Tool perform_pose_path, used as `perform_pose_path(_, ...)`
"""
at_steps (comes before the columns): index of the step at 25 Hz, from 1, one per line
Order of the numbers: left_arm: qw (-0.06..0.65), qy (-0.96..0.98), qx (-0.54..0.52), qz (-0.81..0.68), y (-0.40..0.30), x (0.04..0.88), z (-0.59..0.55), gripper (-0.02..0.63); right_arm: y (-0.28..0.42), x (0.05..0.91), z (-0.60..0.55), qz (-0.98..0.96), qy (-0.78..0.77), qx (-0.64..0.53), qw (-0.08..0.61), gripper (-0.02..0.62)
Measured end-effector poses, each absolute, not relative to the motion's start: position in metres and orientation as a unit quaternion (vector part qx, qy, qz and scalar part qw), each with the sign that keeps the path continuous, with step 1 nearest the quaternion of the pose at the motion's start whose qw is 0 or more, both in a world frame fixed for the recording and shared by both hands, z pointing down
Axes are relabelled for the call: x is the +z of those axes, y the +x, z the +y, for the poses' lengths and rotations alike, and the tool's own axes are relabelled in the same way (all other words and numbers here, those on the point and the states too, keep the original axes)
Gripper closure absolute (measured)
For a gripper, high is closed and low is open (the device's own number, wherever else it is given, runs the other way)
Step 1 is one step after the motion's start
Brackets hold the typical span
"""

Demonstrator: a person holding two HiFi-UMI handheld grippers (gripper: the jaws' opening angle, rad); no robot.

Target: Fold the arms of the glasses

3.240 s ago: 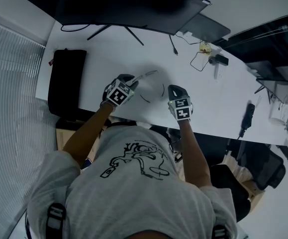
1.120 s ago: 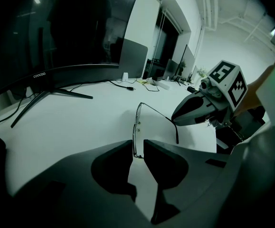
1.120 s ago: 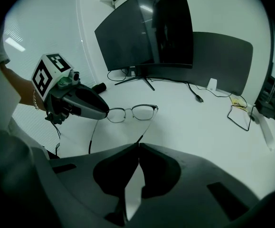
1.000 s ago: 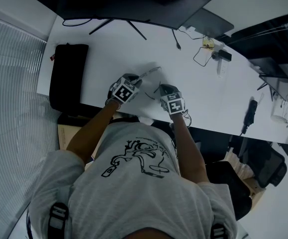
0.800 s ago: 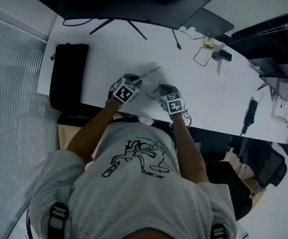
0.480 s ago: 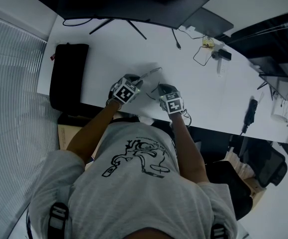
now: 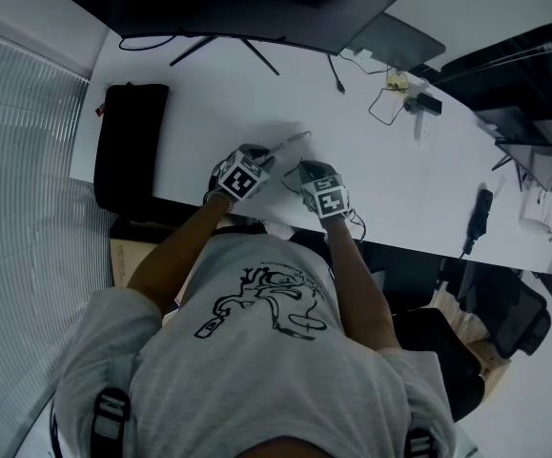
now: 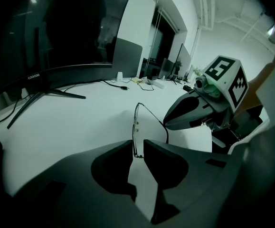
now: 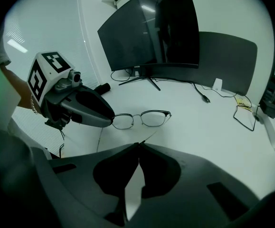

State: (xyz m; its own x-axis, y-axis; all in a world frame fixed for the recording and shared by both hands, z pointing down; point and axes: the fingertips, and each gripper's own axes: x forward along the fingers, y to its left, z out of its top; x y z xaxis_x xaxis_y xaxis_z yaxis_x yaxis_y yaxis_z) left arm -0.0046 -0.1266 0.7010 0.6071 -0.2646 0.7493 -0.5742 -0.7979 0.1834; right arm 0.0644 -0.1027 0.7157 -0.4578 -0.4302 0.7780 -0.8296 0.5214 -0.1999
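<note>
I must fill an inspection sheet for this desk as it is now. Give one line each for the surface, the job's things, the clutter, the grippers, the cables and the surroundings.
surface: white desk, mostly bare.
job's things: glasses, held upright between both grippers; one arm stands out from the frame, not yet folded.
clutter: black pouch at the desk's left end; small dark device near the far right corner.
grippers: left gripper shut on the frame's end; right gripper shut on the tip of the arm.
cables: black cable below the monitor; thin wire loop beside it.
surroundings: curved monitor at the desk's far edge; slatted blind to the left.
</note>
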Motion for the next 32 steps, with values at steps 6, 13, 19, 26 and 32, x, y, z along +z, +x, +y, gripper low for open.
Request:
perform_pose_path(6,0.210,0.872,0.373,-0.235,0.000,0.702,-0.125,0.515,0.064,0.715,-0.104,-0.803,0.390,0.293,0.343,0.584)
perform_pose_path(13,0.211,0.873,0.373,-0.230,0.003,0.702,-0.125,0.515,0.061,0.716,-0.109,-0.806,0.385,0.293,0.341,0.584)
perform_pose_path(19,0.210,0.877,0.369,-0.226,0.008,0.697,-0.125,0.517,0.061,0.713,-0.117,-0.810,0.390,0.277,0.341,0.584)
perform_pose_path(26,0.213,0.878,0.368,-0.221,0.011,0.699,-0.123,0.517,0.059,0.714,-0.119,-0.811,0.387,0.278,0.340,0.584)
perform_pose_path(32,0.214,0.877,0.373,-0.215,0.013,0.697,-0.120,0.519,0.057,0.713,-0.121,-0.812,0.387,0.277,0.339,0.584)
